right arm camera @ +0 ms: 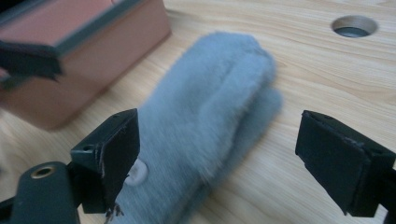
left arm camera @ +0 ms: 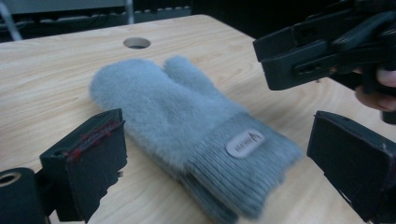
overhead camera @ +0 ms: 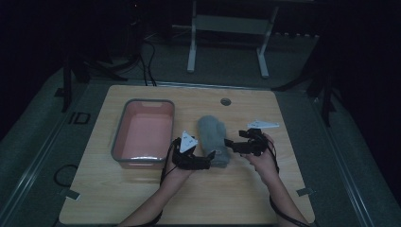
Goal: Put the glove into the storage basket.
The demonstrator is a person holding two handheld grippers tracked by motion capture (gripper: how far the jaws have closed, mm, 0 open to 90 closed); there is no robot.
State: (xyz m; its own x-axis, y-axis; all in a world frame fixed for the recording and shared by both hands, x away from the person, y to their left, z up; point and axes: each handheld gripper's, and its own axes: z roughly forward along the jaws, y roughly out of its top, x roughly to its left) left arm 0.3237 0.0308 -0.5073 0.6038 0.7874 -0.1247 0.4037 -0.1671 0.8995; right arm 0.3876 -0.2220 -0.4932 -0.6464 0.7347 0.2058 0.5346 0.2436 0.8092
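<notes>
I judge this to be the very start of the job: the grey mitten (overhead camera: 212,138) lies flat on the table (overhead camera: 142,198), not lifted, and nothing sits inside the pink bin (overhead camera: 144,130) just to the mitten's left. If the mitten is meant for that bin, then the grasp, the lift and the drop are all left to do.

My left gripper (overhead camera: 201,162) hovers at the mitten's cuff end, on the side nearer the bin, its jaws spread wide with the cuff between them but not touching, as the left gripper view shows. My right gripper (overhead camera: 229,143) sits just beside the mitten's other edge, away from the bin; its jaws also stand well apart, framing the mitten's body without contact in the right gripper view.

The mitten (left arm camera: 187,116) is fluffy and pale grey-blue, thumb lying beside the palm, with a ribbed knit cuff carrying a small oval label (left arm camera: 244,143). Its fingertip end points away from me, toward the round hole (overhead camera: 225,101) in the table beyond it. It looks soft and limp, so I expect it to sag when pinched.
</notes>
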